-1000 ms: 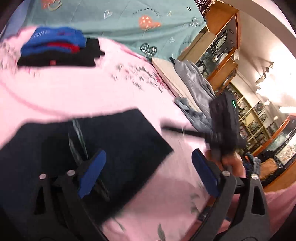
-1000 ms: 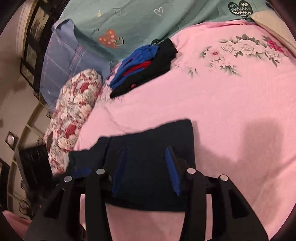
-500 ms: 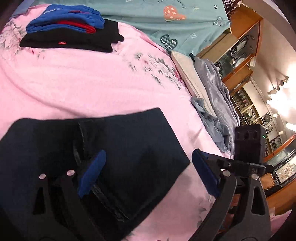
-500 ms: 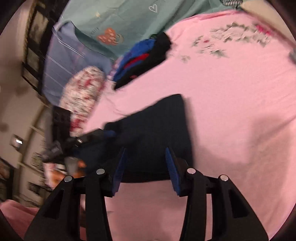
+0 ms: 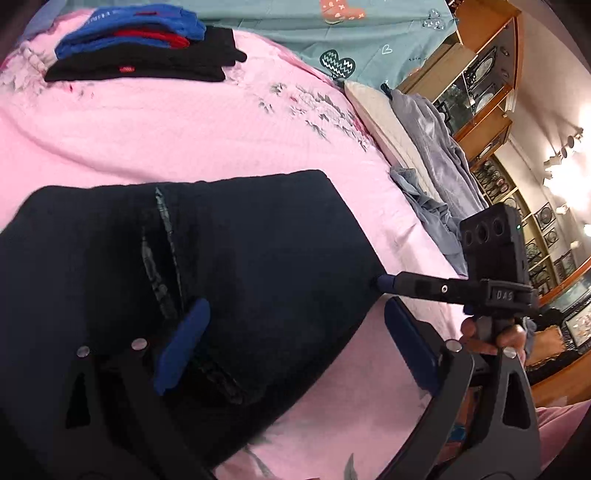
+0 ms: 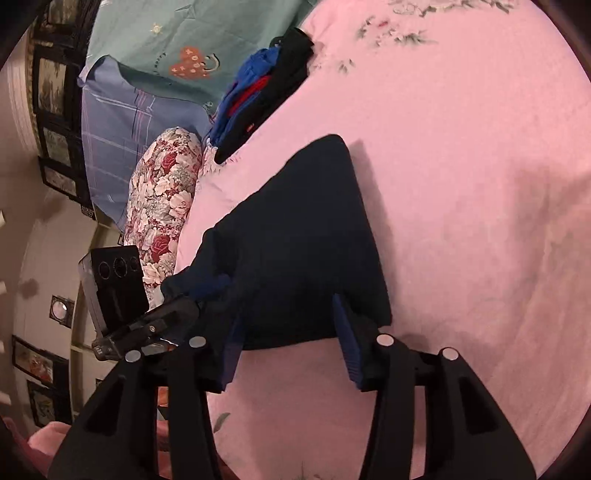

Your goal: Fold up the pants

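Compared with a second ago, both views sit lower and closer to the dark pants (image 5: 207, 288), folded on the pink bedspread (image 5: 184, 136). Left gripper (image 5: 291, 336) gapes wide over their lower edge — unclenched. Right gripper (image 6: 288, 332) is opening, straddling the pants' near edge — gripping nothing.

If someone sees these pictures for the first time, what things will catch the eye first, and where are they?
First comes the dark pants, lying flat on the pink bedspread in front of both grippers. Next is the stack of folded clothes, blue and red on black, at the far end of the bed near the teal sheet. In the right wrist view, a floral bolster lies along the left edge of the bed.
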The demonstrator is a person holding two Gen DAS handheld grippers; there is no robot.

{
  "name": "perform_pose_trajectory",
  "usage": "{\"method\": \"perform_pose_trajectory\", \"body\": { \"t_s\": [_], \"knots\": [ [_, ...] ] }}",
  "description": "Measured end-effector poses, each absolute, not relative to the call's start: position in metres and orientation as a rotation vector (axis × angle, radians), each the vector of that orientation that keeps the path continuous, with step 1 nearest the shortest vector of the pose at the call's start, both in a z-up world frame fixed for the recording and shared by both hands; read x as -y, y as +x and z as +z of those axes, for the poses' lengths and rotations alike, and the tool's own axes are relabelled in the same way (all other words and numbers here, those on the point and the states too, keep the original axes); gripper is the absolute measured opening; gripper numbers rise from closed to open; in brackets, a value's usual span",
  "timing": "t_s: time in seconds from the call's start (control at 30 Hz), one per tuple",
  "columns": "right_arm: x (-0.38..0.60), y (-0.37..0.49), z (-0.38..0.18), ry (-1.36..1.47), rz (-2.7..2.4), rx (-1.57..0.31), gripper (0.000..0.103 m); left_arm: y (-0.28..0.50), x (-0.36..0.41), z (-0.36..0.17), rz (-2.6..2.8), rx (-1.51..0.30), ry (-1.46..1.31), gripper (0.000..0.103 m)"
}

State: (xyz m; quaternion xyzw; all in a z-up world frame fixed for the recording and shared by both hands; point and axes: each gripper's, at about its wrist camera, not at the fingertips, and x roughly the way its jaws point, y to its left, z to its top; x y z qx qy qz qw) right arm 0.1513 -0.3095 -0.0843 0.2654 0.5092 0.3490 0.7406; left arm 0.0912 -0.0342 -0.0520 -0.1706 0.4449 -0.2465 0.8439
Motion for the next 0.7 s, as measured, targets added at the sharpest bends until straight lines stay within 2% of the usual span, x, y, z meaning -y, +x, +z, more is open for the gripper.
{"method": "perform_pose_trajectory", "body": {
  "t_s": [0.23,0.37,0.7],
  "knots": [
    [0.276,0.13,-0.043,0.341,0.792,-0.948,0.051,0.065,-0.025,-0.022,-0.316,-0.846,-0.376,0.101],
    [0.228,0.115,-0.031,0.161,0.86,-0.877,0.061,0.055,-0.074,-0.025,-0.073,-0.864,-0.377,0.101],
    [0.125,0.101,-0.024,-0.067,0.989,-0.842,0.062,0.021,-0.146,-0.027,0.186,-0.838,-0.414,0.101]
  ]
}}
